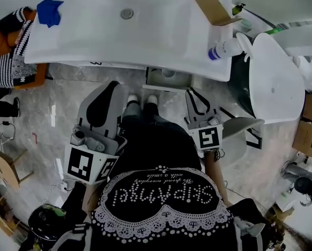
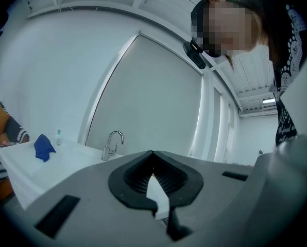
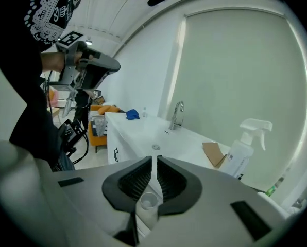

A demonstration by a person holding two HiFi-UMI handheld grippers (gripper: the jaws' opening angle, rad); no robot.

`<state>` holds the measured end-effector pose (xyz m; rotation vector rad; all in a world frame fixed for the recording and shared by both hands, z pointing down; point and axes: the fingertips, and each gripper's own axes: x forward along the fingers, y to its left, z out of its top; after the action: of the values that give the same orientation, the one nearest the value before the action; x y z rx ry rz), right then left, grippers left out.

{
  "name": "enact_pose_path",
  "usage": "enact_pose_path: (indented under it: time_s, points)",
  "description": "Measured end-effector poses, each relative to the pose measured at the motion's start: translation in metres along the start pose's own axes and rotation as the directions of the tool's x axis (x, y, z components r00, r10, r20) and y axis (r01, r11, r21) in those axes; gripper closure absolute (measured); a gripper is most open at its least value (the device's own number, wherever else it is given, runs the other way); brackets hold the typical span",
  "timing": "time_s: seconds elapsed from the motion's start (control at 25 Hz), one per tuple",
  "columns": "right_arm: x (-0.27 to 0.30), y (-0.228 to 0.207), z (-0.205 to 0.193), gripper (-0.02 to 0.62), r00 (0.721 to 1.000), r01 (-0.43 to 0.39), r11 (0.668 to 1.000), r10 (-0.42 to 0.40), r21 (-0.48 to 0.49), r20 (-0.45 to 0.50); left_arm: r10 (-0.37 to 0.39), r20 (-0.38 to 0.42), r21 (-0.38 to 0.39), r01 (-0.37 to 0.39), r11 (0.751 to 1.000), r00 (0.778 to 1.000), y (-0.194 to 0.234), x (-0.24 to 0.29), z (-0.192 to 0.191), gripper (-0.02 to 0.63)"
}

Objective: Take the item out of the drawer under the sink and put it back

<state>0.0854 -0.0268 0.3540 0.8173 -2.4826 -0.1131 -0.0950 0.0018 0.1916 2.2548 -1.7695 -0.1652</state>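
Two grippers show in the head view, one in each hand, each with one marker cube of black and white squares. The left gripper (image 1: 113, 86) sits at lower left of centre. Its jaws meet at the tips with nothing between them, and its own view shows only a white sliver of background through the gap behind the tips. The right gripper (image 1: 191, 93) is at right of centre, its jaws likewise pressed together and empty.

One drawer (image 1: 169, 79) stands pulled out under the sink counter (image 1: 93, 35), just above and between the two grippers. One small round item (image 1: 168, 73), seemingly a clear cup, lies inside it. The right gripper view shows that item through the gap behind the closed tips, not gripped.

On the counter are one drain (image 1: 126, 13) at top centre, one blue cloth (image 1: 49, 10) at upper left, one piece of cardboard (image 1: 213, 4) at upper right and one white spray bottle (image 1: 226, 48) lying below it at the right edge. One faucet (image 3: 178, 115) rises at the back of the basin.

White beaded lettering on the person's black top seems to read "SkipAngel", upside down in the lower part of the head view. The script line beside it and the print on the spray bottle's label are too small to read.
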Motion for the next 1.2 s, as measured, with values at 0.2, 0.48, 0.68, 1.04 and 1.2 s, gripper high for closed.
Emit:
enact_pose_path:
  time_s: [0.2,0.48,0.68,1.04,1.2]
  points:
    - [0.012,-0.002,0.000,0.571,1.000,-0.011,1.000,0.011,0.005,-0.008,0.017,0.013,-0.003,-0.017,1.000,1.000,0.008,-0.001,0.002,0.601]
    - [0.020,0.001,-0.019,0.571,0.997,-0.063,0.997,0.061,-0.050,-0.038,0.075,0.024,-0.007,-0.075,0.997,0.997,0.020,-0.020,0.002,0.601]
    - [0.030,0.007,-0.028,0.569,0.993,-0.098,0.993,0.094,-0.064,-0.067,0.120,0.021,0.022,-0.121,0.992,0.993,0.031,-0.031,0.004,0.601]
    - [0.056,0.018,-0.060,0.534,0.971,-0.197,0.968,0.170,-0.156,-0.170,0.177,0.025,0.060,-0.179,0.982,0.984,0.048,-0.041,0.013,0.601]
    - [0.072,0.026,-0.076,0.523,0.957,-0.240,0.945,0.192,-0.224,-0.216,0.193,0.030,0.052,-0.194,0.980,0.981,0.051,-0.044,0.016,0.601]
